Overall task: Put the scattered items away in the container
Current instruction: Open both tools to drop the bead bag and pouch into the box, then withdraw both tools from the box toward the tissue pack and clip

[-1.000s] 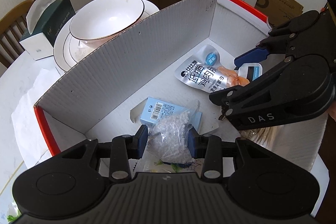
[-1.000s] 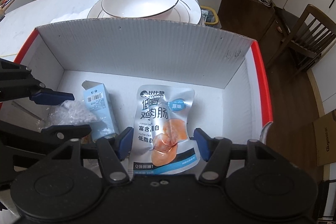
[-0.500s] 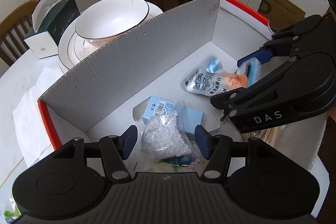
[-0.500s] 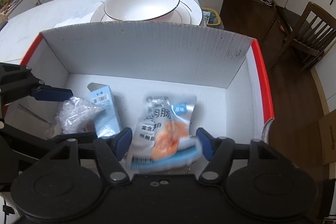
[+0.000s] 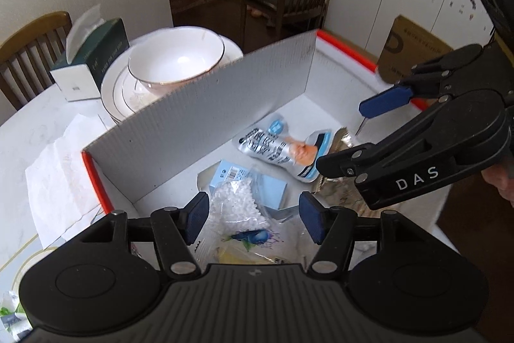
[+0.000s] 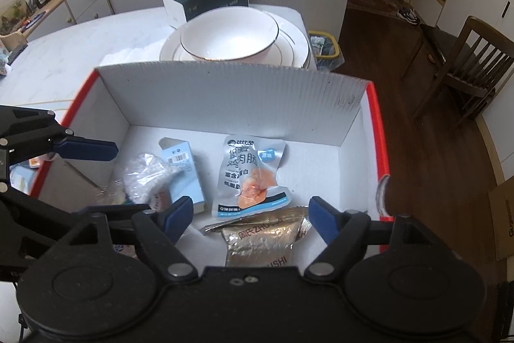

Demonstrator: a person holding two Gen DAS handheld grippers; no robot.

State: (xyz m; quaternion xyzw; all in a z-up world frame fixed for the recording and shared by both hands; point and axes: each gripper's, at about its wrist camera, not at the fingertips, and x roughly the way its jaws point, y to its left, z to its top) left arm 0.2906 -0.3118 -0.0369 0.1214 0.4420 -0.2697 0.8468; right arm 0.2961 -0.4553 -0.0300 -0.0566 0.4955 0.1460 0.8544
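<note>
progress: sausage pouch [image 6: 249, 174], bead bag [image 5: 236, 204], blue carton [image 6: 184, 172], gold packet [image 6: 260, 241] inside box [image 6: 225, 98] | left claw [image 5: 253, 222] released, empty | right claw [image 6: 250, 219] opening, empty | leftovers on desk: cannot tell

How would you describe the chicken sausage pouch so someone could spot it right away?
Look in the white corrugated cardboard box with red edges. On its floor lies a flat silver plastic pouch with an orange sausage picture, right of the pale blue carton. Unlike the gold foil packet nearer the camera, it is silver.

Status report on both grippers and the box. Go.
Left gripper empty; right gripper jaws opening, empty. Chicken pouch, bead bag in box. Nothing blocking.
</note>
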